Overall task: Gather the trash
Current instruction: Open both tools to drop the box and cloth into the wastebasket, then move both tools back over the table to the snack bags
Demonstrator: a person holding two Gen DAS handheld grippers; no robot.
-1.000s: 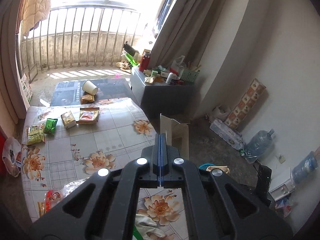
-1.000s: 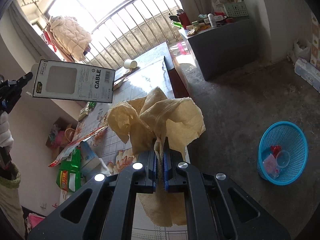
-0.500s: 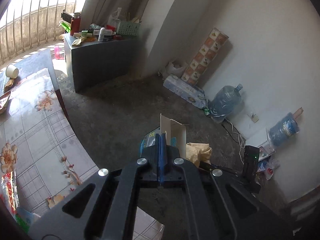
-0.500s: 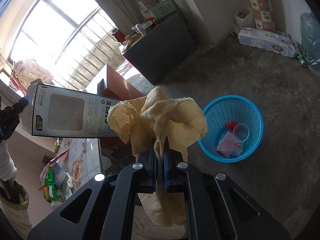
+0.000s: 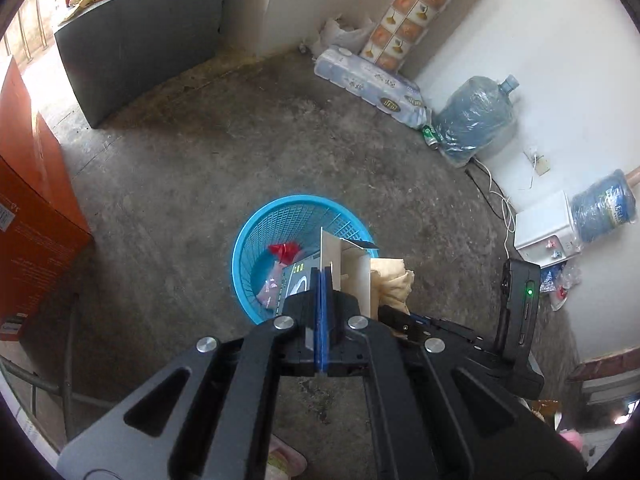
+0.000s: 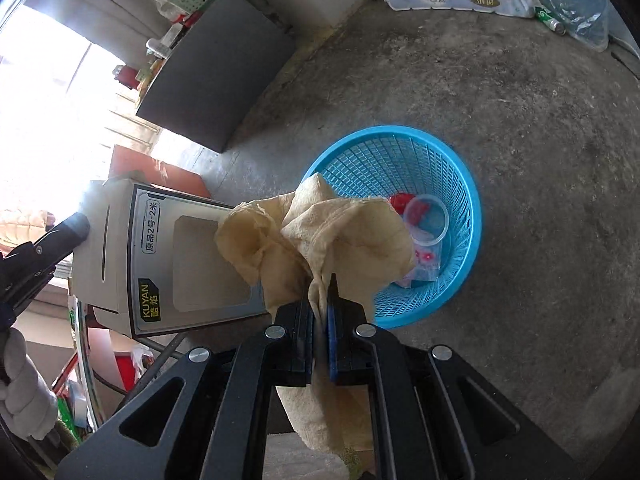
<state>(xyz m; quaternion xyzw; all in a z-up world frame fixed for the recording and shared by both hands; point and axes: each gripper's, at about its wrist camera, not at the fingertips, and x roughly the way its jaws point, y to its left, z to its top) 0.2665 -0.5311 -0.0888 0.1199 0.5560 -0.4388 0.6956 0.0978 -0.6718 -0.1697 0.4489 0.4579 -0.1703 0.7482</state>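
My left gripper [image 5: 322, 276] is shut on a flat white cable box [image 5: 344, 264], held edge-on just above the near rim of the blue mesh basket [image 5: 272, 216] on the floor. From the right wrist view the same cable box [image 6: 180, 264] hangs at the left, pinched by the left gripper [image 6: 76, 228]. My right gripper [image 6: 320, 312] is shut on a crumpled tan paper towel [image 6: 328, 236], which hovers over the near left rim of the blue basket [image 6: 460, 184]. Inside the basket lie a red wrapper, a clear plastic cup [image 6: 426, 216] and a pink packet.
Bare concrete floor surrounds the basket. A grey cabinet [image 5: 140, 36] stands at the back, an orange box [image 5: 28, 216] at the left. Along the wall lie a toilet-paper pack [image 5: 368, 80], water jugs [image 5: 476, 116] and a white dispenser [image 5: 544, 224]. A gloved hand [image 6: 24, 392] is at the left edge.
Both grippers swung away from the flowered table and dropped toward the floor. The blue basket has grown large, and the box and paper towel now hang just above its rim.
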